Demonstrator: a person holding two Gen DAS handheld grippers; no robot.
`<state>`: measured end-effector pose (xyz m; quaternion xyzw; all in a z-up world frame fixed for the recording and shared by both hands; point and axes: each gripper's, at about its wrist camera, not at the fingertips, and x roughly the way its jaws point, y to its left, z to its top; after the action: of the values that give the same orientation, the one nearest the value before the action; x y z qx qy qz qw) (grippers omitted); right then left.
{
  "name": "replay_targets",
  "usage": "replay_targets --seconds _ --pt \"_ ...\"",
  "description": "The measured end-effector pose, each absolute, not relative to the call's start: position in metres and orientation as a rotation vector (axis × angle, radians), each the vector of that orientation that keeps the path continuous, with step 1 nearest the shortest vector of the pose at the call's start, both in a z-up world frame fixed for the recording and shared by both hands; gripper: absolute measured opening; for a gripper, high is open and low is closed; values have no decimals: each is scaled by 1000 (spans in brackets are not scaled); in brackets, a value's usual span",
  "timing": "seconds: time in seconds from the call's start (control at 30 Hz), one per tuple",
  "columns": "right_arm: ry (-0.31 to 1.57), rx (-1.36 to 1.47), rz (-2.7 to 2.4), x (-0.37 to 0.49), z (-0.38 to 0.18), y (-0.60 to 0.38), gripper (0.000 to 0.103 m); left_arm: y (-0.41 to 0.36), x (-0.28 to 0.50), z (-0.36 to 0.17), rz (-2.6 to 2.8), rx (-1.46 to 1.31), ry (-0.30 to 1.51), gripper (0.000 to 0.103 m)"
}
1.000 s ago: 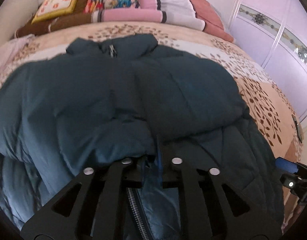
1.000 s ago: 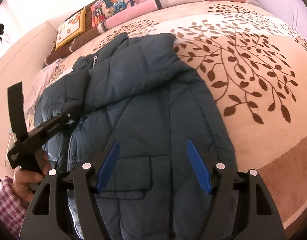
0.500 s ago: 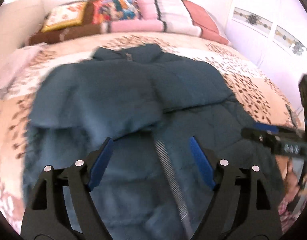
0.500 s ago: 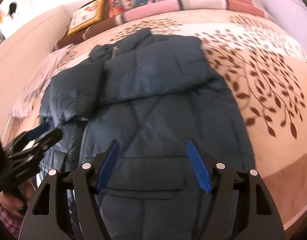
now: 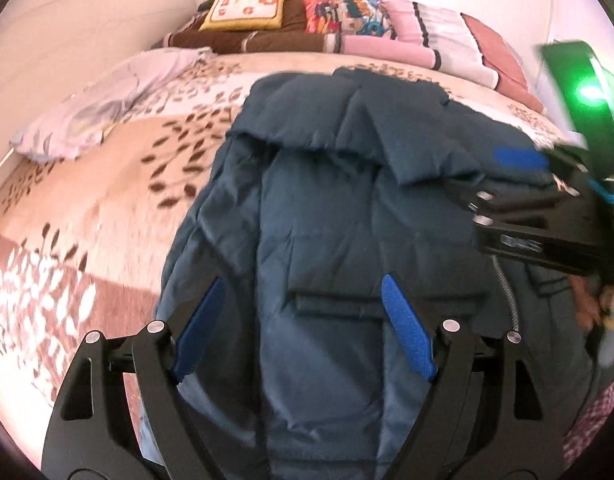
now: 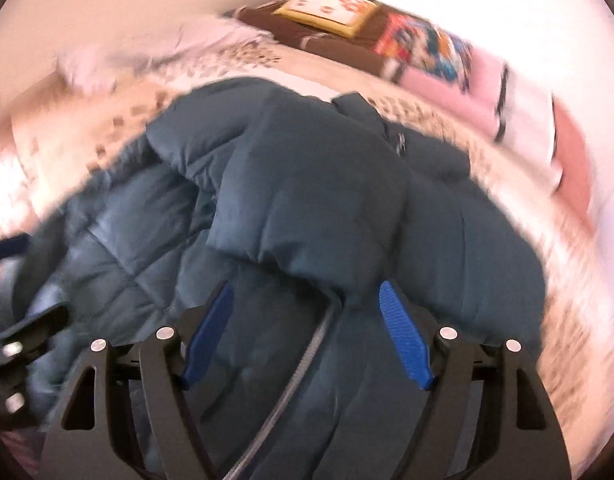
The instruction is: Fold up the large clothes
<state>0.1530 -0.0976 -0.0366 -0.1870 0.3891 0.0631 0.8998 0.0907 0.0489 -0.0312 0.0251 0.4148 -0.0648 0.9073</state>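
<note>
Left gripper (image 5: 303, 328) spread; right gripper (image 6: 307, 332) jaws opening.

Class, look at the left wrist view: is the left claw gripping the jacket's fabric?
No: the left claw stands open above the dark blue padded jacket, both blue pads clear of the fabric.

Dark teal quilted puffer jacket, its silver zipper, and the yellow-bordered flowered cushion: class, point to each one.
Dark teal quilted puffer jacket (image 5: 347, 240): left wrist view, on the front panel above the pocket flap.
Silver zipper (image 6: 299, 380): right wrist view, on the teeth between the fingers.
Yellow-bordered flowered cushion (image 5: 247, 10): left wrist view, on its pale centre.
</note>
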Motion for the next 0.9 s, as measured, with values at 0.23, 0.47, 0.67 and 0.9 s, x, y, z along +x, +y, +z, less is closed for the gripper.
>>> replay_targets --seconds 0.23,0.47,0.67,0.9 --pt "802 -532 52 190 -60 -82 50 56 82 -52 -160 33 885 80" --pt "821 -113 98 202 -17 -134 16 55 77 -53 -176 44 859 80" --pt "812 232 35 205 6 -199 14 56 79 -52 -174 34 860 80" --pt "974 511 -116 209 -37 -263 15 53 87 -39 -167 63 838 80"
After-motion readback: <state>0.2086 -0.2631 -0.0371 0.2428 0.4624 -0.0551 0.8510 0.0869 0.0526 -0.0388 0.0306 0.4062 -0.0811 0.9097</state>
